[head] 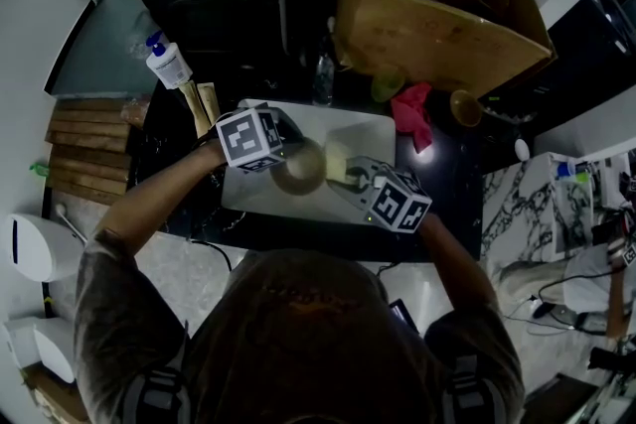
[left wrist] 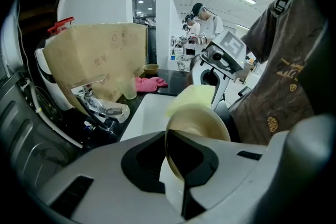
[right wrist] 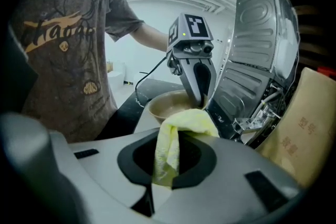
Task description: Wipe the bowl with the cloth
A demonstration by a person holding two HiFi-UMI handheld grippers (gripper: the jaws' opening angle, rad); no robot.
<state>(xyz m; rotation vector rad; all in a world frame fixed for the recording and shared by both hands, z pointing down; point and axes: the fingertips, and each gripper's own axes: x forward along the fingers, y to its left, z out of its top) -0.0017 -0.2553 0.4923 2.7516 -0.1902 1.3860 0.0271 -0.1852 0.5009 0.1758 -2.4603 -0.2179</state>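
Note:
A tan bowl (head: 298, 170) is held tilted over the white sink (head: 370, 128). My left gripper (head: 286, 157) is shut on the bowl's rim, and in the left gripper view the bowl (left wrist: 202, 123) stands on edge between its jaws. My right gripper (head: 348, 176) is shut on a yellow cloth (head: 337, 157). That cloth (right wrist: 176, 136) hangs bunched from the jaws and touches the bowl's near rim (right wrist: 167, 105). In the right gripper view the left gripper (right wrist: 197, 89) clamps the bowl's far rim. The cloth (left wrist: 193, 97) also shows behind the bowl in the left gripper view.
A large cardboard box (head: 437, 15) stands behind the sink, with a pink cloth (head: 415, 110), a green cup (head: 388, 84) and a small brown bowl (head: 464, 106) in front of it. A soap bottle (head: 167, 65) and wooden board (head: 84, 149) lie left. The faucet (left wrist: 97, 105) is by the sink.

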